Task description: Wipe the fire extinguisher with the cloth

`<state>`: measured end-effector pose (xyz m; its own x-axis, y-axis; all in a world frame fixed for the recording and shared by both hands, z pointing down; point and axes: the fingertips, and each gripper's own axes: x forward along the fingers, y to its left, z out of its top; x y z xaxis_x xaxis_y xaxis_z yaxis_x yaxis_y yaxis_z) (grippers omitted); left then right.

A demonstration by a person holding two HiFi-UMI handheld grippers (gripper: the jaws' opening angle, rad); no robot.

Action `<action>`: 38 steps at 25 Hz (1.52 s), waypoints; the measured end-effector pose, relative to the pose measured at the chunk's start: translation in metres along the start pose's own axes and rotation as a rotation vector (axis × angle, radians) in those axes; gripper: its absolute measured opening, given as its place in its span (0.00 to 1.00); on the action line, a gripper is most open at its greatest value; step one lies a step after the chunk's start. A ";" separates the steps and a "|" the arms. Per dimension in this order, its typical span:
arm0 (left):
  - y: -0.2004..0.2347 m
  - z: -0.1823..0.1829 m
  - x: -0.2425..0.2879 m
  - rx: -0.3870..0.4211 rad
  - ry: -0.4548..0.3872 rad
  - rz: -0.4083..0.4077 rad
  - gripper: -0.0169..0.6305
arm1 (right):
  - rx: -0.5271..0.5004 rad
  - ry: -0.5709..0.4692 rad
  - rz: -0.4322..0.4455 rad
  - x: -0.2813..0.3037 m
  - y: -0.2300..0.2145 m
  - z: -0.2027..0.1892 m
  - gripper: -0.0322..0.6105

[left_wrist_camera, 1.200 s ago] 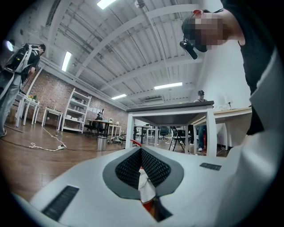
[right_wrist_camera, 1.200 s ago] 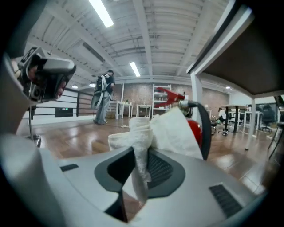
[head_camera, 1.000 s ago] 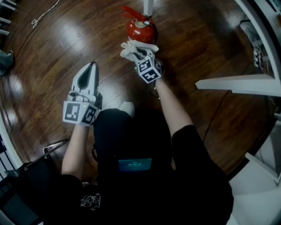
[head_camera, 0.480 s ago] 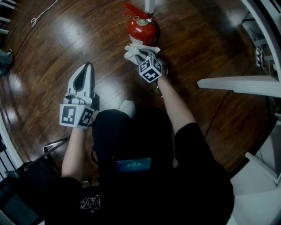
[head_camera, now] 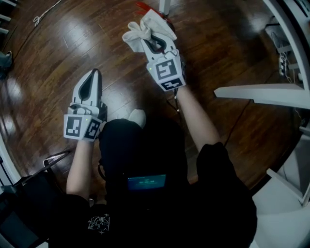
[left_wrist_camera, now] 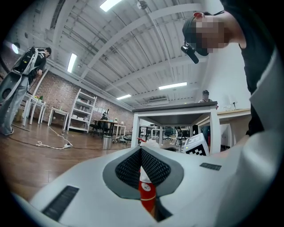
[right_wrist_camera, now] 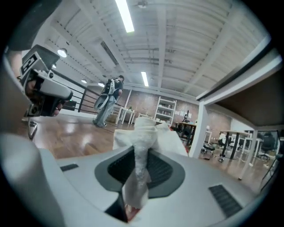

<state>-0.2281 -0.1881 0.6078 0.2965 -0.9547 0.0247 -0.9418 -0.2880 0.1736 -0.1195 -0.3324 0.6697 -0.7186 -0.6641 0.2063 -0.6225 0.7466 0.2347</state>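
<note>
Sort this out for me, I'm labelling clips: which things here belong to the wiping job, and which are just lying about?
Job: cloth, clamped in the right gripper; fire extinguisher.
Lying about: white cord on the floor; white table; shelving rack.

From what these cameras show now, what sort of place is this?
Most likely an open workshop or lab hall: a ribbed metal ceiling with strip lights, a brick wall behind white shelving, and work tables on a dark wooden floor.
</note>
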 end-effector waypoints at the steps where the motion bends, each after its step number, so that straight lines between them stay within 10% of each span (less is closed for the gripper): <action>1: 0.001 0.000 -0.001 0.001 0.000 0.004 0.03 | 0.010 0.004 -0.004 0.005 -0.003 0.001 0.20; 11: 0.015 -0.002 0.001 0.005 0.007 0.011 0.03 | -0.093 0.147 0.026 0.053 0.032 -0.037 0.20; 29: 0.017 -0.003 0.012 0.010 0.008 -0.020 0.03 | 0.010 0.636 0.058 0.076 0.075 -0.242 0.19; 32: 0.017 -0.003 0.011 0.006 0.005 -0.022 0.03 | 0.010 0.605 0.085 0.072 0.072 -0.237 0.19; 38: 0.013 -0.013 0.021 0.016 0.025 -0.040 0.03 | 0.053 0.224 0.117 0.053 0.052 -0.123 0.19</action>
<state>-0.2320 -0.2108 0.6237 0.3380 -0.9402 0.0423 -0.9314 -0.3277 0.1588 -0.1521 -0.3341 0.8094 -0.7037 -0.5610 0.4360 -0.5587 0.8160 0.1482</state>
